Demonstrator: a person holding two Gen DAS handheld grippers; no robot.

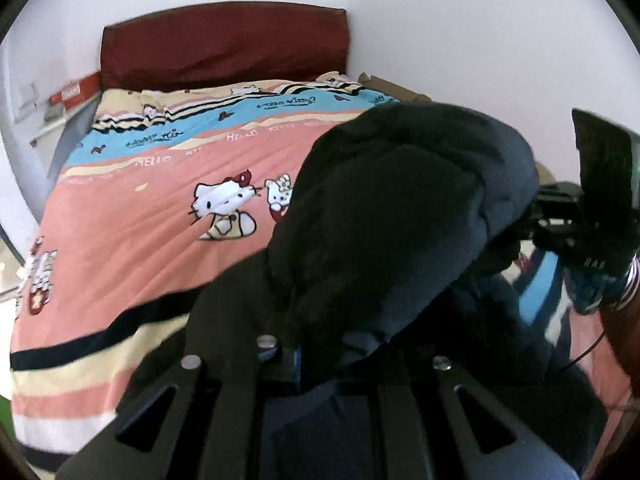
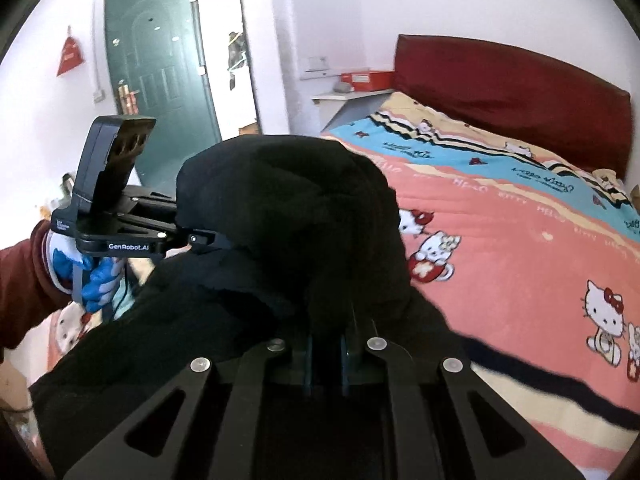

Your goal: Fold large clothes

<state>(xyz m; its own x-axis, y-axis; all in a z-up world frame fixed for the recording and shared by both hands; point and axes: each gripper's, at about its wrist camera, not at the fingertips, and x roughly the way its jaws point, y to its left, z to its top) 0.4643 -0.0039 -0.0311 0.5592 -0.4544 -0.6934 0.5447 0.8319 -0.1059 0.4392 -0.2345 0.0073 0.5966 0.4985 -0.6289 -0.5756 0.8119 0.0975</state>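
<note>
A large black padded garment [image 1: 384, 216] is bunched up and held above the bed between both grippers. My left gripper [image 1: 320, 356] is shut on its fabric, and the cloth hides the fingertips. My right gripper [image 2: 326, 344] is shut on the same garment [image 2: 288, 216], with a fold pinched between its blue pads. In the left wrist view the right gripper [image 1: 532, 220] enters the garment from the right. In the right wrist view the left gripper [image 2: 200, 238] enters it from the left.
The bed's pink, blue and cream cartoon-cat quilt [image 1: 152, 220] lies under the garment, also in the right wrist view [image 2: 520, 248]. A dark red headboard [image 1: 224, 44] stands against the white wall. A green door [image 2: 156, 76] and a shelf with a red box [image 2: 364, 78] are beyond.
</note>
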